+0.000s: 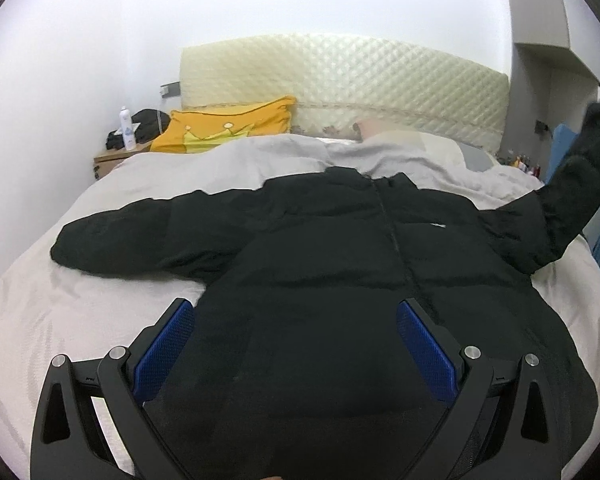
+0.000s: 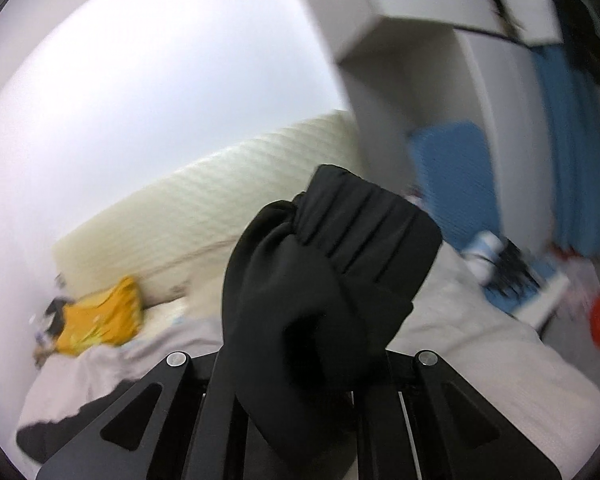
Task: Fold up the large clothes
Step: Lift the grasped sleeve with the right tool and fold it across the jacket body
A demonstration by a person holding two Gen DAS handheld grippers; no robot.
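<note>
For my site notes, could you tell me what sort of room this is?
Most likely a bedroom: a bed with a quilted headboard, a yellow pillow, and a bedside table.

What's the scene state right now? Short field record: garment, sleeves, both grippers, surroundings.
garment: black puffer jacket, spread front-up on the bed, zipper closed
left sleeve as seen: lies flat on the bedding
right sleeve as seen: raised off the bed
right gripper: shut on the sleeve cuff, fingers hidden by fabric
left gripper: open above the jacket hem, nothing held
surroundings: yellow pillow, quilted headboard, bedside table with bottle
image quality: right wrist view blurred
</note>
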